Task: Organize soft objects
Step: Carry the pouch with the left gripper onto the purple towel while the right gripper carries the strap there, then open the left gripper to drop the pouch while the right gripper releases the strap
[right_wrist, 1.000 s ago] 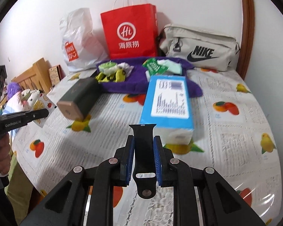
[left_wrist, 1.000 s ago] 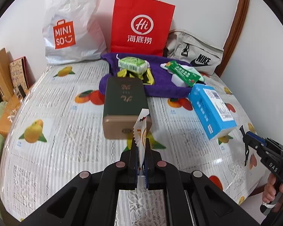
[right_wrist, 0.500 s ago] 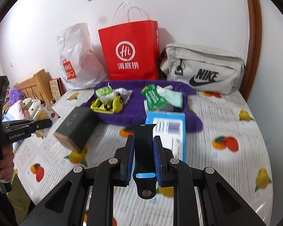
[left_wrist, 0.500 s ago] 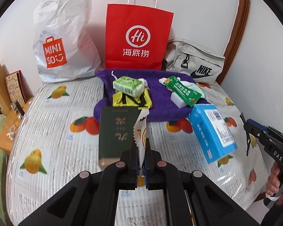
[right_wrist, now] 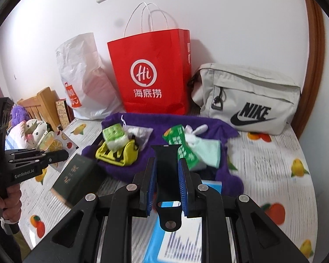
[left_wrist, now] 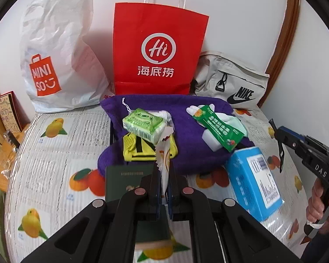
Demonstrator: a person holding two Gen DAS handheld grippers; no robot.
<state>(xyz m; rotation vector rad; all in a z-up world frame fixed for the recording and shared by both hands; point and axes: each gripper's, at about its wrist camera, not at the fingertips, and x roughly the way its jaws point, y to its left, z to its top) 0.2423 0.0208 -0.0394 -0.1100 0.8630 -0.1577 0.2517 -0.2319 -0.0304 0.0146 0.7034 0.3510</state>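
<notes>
Counting three bags (left_wrist: 160, 50), two boxes (left_wrist: 254, 179), one purple cloth (left_wrist: 186, 153).

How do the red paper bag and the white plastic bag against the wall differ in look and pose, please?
The red paper bag stands stiff and upright with flat faces; the white plastic bag is crumpled and slumps. The red paper bag has white cord handles and a white logo; the white plastic bag bears an orange MINISO logo and shows no cord handles. Both stand at the wall behind the purple cloth.

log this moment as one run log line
left tongs: shut on thin white sachet | right tongs: shut on black rubber watch strap | both over purple fleece cloth
</notes>
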